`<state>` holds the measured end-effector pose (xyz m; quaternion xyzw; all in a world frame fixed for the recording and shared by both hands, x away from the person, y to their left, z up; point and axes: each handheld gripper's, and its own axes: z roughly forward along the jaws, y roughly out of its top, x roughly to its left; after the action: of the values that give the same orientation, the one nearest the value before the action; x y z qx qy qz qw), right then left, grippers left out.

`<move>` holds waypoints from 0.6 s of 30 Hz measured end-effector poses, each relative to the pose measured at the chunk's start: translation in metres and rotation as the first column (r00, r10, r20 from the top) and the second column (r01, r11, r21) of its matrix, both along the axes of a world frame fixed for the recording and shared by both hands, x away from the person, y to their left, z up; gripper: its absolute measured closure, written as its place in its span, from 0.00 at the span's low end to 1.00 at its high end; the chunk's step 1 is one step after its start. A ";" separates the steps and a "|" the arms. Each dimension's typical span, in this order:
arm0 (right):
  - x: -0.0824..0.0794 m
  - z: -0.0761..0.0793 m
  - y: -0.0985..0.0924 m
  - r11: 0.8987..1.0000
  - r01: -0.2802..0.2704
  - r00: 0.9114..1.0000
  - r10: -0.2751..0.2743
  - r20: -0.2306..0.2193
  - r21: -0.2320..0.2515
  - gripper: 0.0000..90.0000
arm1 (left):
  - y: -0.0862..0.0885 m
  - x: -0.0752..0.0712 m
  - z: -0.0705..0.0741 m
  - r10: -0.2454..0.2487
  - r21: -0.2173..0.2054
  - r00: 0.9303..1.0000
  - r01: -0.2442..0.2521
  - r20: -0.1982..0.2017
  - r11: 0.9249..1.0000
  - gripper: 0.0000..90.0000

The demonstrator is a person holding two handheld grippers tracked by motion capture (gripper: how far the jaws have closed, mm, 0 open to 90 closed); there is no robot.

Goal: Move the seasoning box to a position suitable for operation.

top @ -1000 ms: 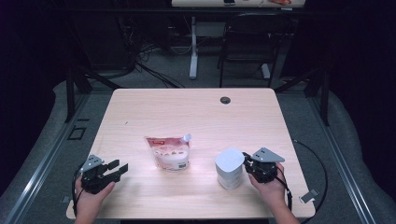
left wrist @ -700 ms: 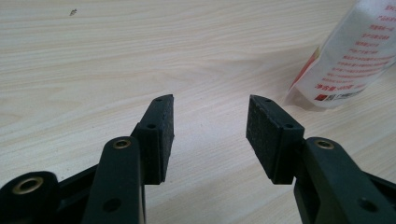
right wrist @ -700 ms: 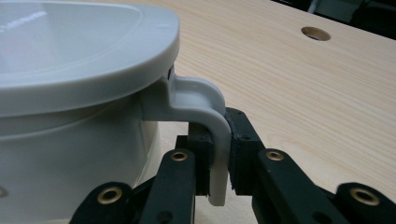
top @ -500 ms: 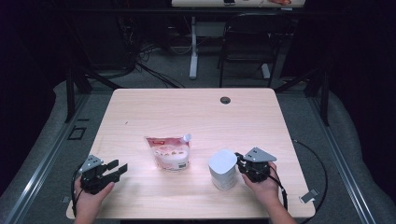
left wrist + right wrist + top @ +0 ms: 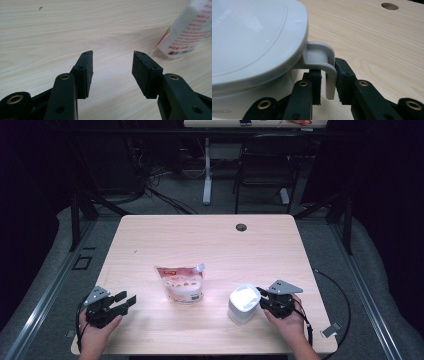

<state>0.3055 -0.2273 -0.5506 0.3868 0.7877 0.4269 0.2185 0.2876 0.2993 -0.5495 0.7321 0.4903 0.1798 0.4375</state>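
Note:
A white lidded container [image 5: 243,303] stands on the wooden table [image 5: 210,240] at the front right. Its side clip [image 5: 329,72] hangs between the jaws of my right gripper [image 5: 261,296]. Those jaws have just been opening: one pad sits against the clip, while a gap shows at the other. A white and red spouted pouch [image 5: 182,282] stands near the middle front. My left gripper [image 5: 126,297] rests at the front left, open and with nothing in it. In the left gripper view the pouch [image 5: 187,30] is off to the upper right of its jaws.
A round cable hole [image 5: 241,227] sits in the table near its far edge. Behind the table are a dark chair [image 5: 265,165], a white desk leg [image 5: 206,175] and loose cables on the floor. Each gripper's cable trails off the table's front corners.
The right gripper shifted slightly beside the container, and its jaws now stand wider around the clip. The left gripper and the pouch have not moved.

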 end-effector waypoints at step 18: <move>-0.022 0.015 -0.025 0.996 0.018 1.000 -0.018 -0.004 0.089 0.81 | -0.012 0.000 0.004 -0.035 -0.006 0.999 0.036 0.012 0.999 0.57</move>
<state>0.2839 -0.2519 -0.5355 0.4041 0.7646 0.4590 0.2034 0.2877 0.2878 -0.5457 0.7383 0.4751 0.1748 0.4457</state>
